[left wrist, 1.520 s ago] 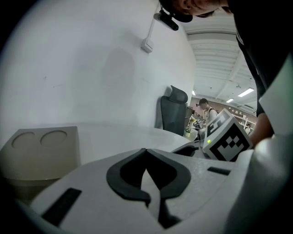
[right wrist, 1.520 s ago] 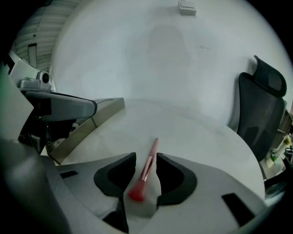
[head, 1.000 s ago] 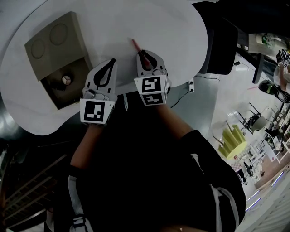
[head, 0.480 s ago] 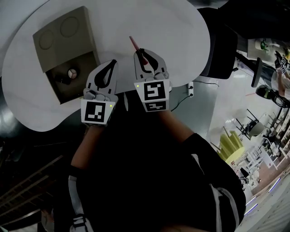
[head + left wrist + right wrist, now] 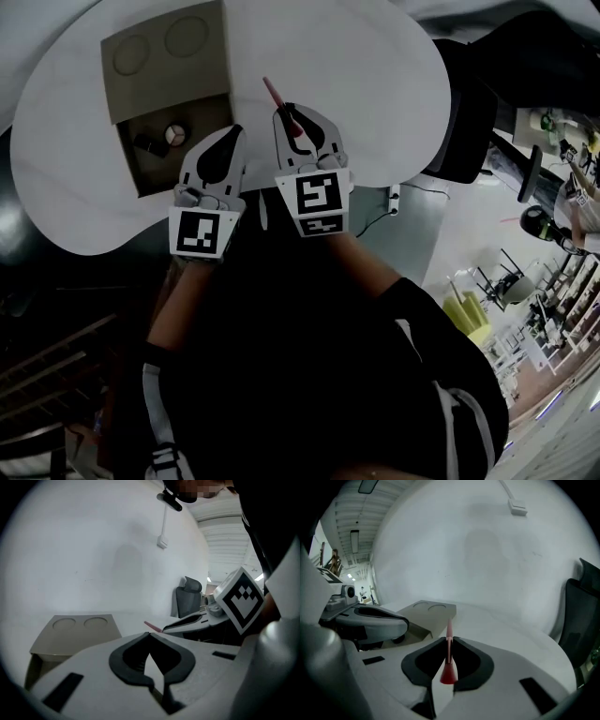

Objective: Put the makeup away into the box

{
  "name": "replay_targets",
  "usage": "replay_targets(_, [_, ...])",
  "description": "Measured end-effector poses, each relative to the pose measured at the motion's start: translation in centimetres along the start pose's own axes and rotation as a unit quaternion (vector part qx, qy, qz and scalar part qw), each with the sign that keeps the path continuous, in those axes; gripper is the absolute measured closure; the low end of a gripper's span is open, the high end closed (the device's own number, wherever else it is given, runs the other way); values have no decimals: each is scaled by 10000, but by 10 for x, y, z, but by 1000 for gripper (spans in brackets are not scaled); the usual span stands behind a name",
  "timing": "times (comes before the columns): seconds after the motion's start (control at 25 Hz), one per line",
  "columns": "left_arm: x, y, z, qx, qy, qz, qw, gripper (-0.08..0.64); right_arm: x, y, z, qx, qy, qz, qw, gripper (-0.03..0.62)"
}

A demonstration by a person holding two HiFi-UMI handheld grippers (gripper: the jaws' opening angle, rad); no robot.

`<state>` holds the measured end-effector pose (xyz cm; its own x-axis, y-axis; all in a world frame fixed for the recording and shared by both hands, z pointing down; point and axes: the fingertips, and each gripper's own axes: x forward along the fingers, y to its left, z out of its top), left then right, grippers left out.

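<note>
**White, tan, red and grey**

The table (image 5: 375,84) is white and the box (image 5: 202,70) on it dull tan. Right of the box, the makeup pencil (image 5: 273,91) is pinkish red. The left gripper (image 5: 234,128) and right gripper (image 5: 286,110) are pale grey with black pads and black-and-white marker cubes.

No text, label, brand, number or sign can be read anywhere here.

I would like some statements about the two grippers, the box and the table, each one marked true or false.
The right gripper is shut on a thin red stick. True.
The left gripper holds a brush. False: its jaws are together with nothing between them.
The box is empty. False: a small round item and a dark item lie in it.
The box stands on a white table. True.
</note>
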<state>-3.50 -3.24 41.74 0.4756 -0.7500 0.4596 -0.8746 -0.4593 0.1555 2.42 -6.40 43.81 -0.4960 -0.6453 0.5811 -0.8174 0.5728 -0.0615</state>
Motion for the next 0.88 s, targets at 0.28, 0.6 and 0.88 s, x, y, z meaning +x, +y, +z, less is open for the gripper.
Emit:
replay_targets(0.28, [-24,27,-14,-178,-59,325,9993,557,20,47,2,-238,69,415,9988,529])
replay_targets(0.6, [-52,54,-28,-338,-89,577,9977,557,39,92,-3,-335,251,677,9968,529])
replay_targets(0.88, [-70,69,-38,-408,-88,679,9968,557,55,118,-18,-336,545,748,9951,529])
